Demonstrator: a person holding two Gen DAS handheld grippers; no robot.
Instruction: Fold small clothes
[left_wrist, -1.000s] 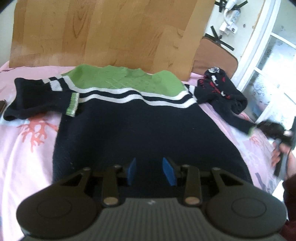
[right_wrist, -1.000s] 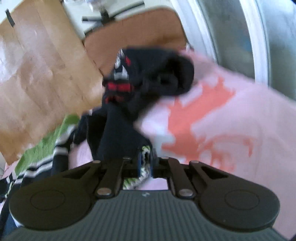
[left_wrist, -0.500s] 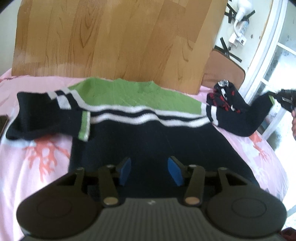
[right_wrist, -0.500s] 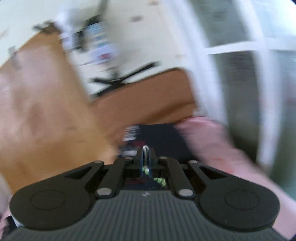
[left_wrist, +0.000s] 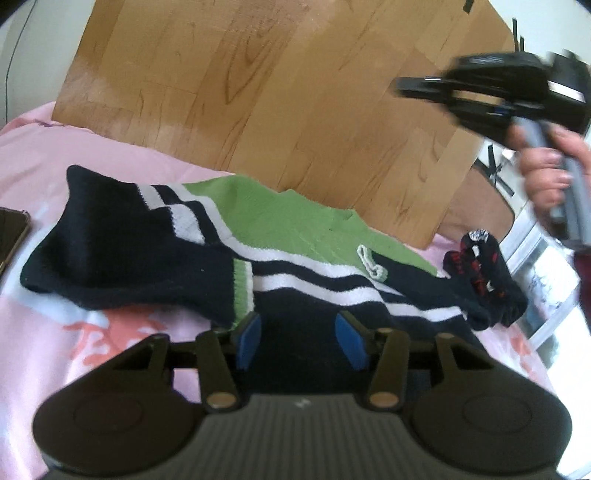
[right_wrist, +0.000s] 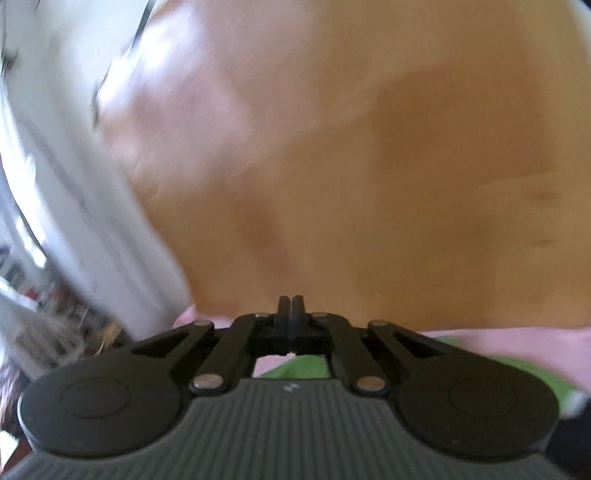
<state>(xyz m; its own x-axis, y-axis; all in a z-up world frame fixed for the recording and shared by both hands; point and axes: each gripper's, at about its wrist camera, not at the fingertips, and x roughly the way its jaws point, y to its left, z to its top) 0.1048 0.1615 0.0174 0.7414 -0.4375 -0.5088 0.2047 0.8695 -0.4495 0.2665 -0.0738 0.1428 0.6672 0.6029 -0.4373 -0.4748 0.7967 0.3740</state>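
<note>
Left gripper (left_wrist: 299, 341) — jaws spread over the sweater (left_wrist: 314, 295); right gripper (right_wrist: 291, 310) pressed together, empty. Grasp the hem squarely, fold evenly.

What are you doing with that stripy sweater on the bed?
A person holding a claw in each hand is folding it. The navy and green sweater lies on the pink sheet with both sleeves folded across it. The left claw hangs open over the bottom part. The right claw, shut and empty, is up in the air by the wooden board.
</note>
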